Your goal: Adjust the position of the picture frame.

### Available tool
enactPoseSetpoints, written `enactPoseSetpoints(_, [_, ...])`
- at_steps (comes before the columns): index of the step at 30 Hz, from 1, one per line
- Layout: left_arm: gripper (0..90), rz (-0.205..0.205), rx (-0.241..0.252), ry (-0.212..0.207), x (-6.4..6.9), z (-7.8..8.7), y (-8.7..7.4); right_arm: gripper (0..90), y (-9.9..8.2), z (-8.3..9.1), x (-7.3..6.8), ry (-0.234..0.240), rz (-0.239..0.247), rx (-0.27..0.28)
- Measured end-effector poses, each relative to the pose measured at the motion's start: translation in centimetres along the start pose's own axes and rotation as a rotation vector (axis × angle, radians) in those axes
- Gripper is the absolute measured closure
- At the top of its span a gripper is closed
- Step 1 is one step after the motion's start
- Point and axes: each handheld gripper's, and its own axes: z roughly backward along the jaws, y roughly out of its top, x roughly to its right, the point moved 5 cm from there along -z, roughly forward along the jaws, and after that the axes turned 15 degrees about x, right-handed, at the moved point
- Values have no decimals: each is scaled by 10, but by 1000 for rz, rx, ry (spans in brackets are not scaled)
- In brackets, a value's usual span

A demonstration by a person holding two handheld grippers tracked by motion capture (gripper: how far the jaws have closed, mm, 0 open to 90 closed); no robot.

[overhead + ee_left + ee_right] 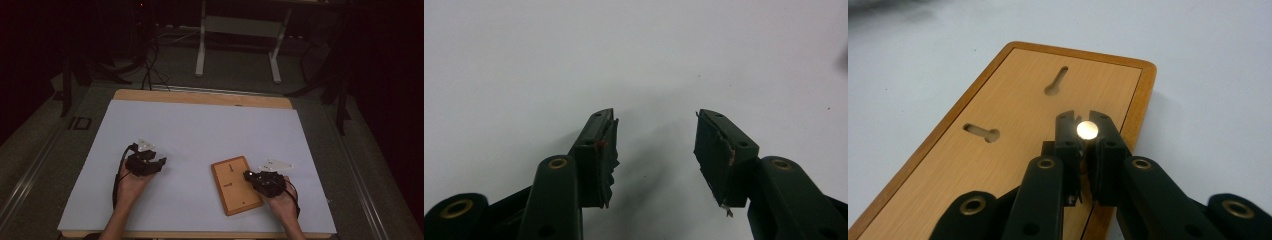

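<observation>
While the left gripper rests wide open and empty on the table, the right gripper pinches a small metal pin over the wooden board near the front right corner, insertion seemingly pending.

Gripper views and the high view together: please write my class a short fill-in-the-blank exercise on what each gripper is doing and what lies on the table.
1. The right gripper is shut on a small round ____ disc.
2. The left gripper has its jaws ____, with nothing between them.
3. The wooden board has ____ keyhole slots cut in its face.
4. The board lies on a ____ sheet.

Missing words: metal; open; two; white
</observation>
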Motion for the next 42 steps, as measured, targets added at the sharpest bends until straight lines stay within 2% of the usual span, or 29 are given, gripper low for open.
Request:
enactPoseSetpoints(8, [506,-1,-1,-1,0,0,0,842,11,0,4,-16,49,40])
enactPoseSetpoints(20, [549,3,1,-14,0,0,0,843,27,-4,-2,26,98,79])
enactPoseSetpoints(31, [616,6,5,-28,1,0,0,843,42,-20,-18,95,148,95])
enactPoseSetpoints(42, [723,5,9,-57,3,1,1,842,50,-42,-37,160,171,100])
